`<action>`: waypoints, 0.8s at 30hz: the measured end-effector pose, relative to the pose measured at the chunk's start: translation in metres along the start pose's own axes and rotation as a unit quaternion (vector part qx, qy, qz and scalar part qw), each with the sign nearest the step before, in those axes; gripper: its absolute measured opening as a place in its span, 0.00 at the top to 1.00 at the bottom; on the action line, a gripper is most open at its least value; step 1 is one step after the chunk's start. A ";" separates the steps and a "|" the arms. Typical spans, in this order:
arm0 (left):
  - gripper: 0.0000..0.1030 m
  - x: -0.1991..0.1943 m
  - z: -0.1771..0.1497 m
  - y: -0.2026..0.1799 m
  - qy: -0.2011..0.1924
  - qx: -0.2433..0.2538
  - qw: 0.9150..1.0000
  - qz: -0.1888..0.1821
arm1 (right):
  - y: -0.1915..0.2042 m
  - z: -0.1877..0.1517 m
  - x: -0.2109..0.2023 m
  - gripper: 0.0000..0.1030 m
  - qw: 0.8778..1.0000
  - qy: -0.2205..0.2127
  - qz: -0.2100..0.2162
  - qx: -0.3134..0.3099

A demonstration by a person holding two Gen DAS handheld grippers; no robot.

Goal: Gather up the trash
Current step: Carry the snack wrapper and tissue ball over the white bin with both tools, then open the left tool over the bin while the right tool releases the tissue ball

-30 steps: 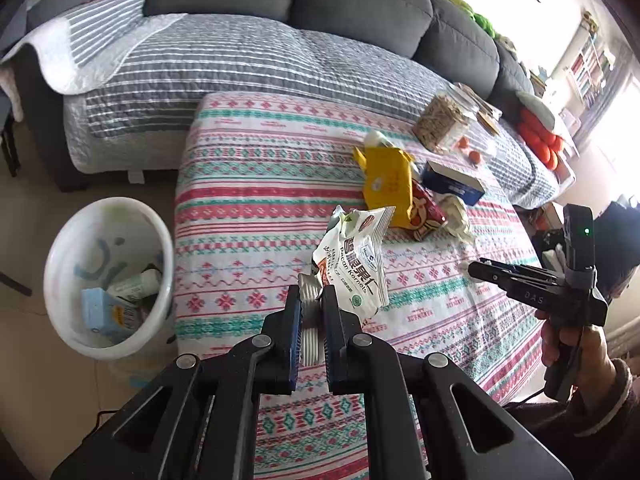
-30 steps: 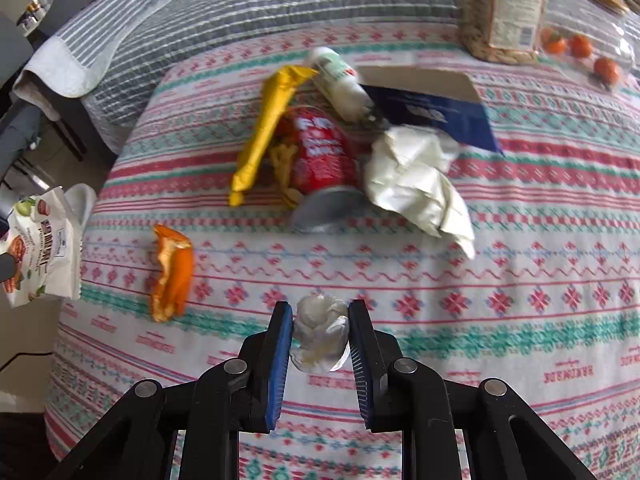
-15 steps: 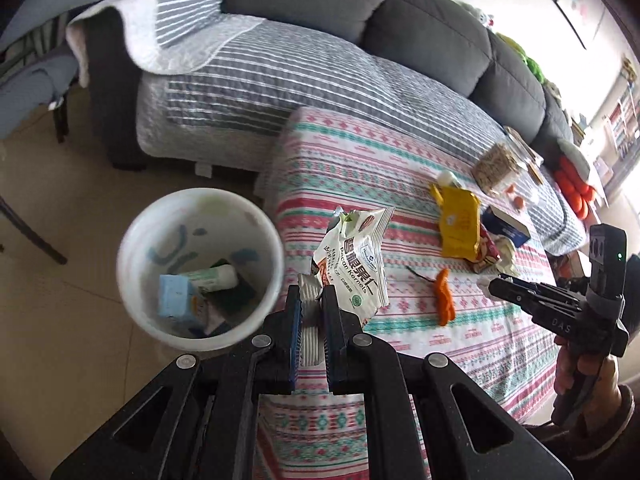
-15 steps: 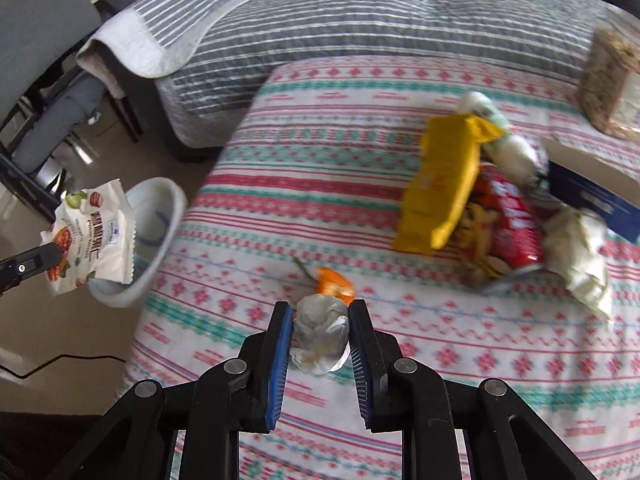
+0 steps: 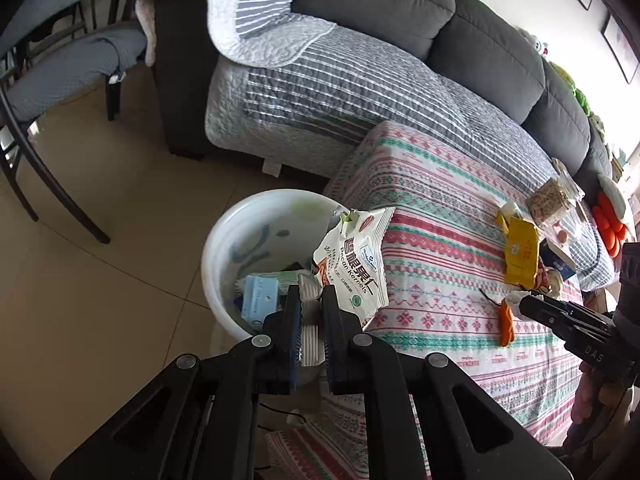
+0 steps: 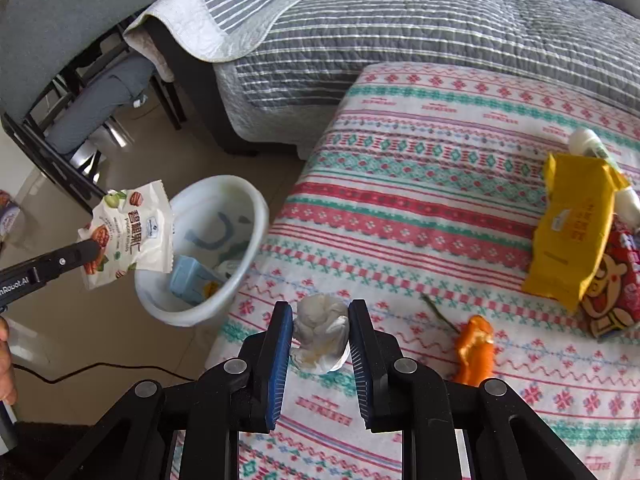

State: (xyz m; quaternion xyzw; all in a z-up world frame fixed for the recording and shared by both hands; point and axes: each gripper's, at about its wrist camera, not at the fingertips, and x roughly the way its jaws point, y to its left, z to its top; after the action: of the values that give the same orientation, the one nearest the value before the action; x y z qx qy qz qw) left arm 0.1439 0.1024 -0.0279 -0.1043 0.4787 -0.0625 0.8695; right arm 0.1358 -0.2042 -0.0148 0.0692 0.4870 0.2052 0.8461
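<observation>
Now swung from over the table to above the white bin [image 5: 224, 240] at frame centre: left gripper [image 5: 310, 320], clamped narrow on a pecan wrapper [image 5: 352, 264]. Ready to drop. Right gripper [image 6: 318, 344] pinching crumpled tissue [image 6: 320, 330], low centre, trailing over the tablecloth [image 6: 440, 160].

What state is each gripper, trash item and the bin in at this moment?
left gripper: shut on the pecan wrapper, by the bin.
right gripper: shut on the crumpled tissue, over the table.
white bin: upright on the floor, partly filled.
orange peel: loose on the tablecloth.
yellow packet: lying on the red bag.
</observation>
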 end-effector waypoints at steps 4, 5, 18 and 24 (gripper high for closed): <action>0.90 0.006 0.002 0.012 0.002 -0.008 1.000 0.010 | 0.010 0.004 0.007 0.75 1.000 -0.001 0.009 -0.001; 0.90 0.007 0.002 0.013 0.002 -0.009 1.000 0.012 | 0.013 0.005 0.009 0.75 1.000 -0.002 0.011 -0.002; 0.49 0.014 0.000 0.045 -0.002 -0.009 0.998 0.066 | 0.061 0.014 0.036 0.75 0.999 0.002 0.044 -0.028; 0.24 0.004 -0.005 0.063 -0.003 -0.020 0.996 0.089 | 0.081 0.019 0.055 0.75 0.998 0.010 0.054 -0.040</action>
State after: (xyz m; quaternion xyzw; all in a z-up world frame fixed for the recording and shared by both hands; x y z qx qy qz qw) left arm 0.1421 0.1616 -0.0492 -0.0794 0.4845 0.0249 0.8708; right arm 0.1539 -0.1059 -0.0231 0.0595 0.4822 0.2709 0.8310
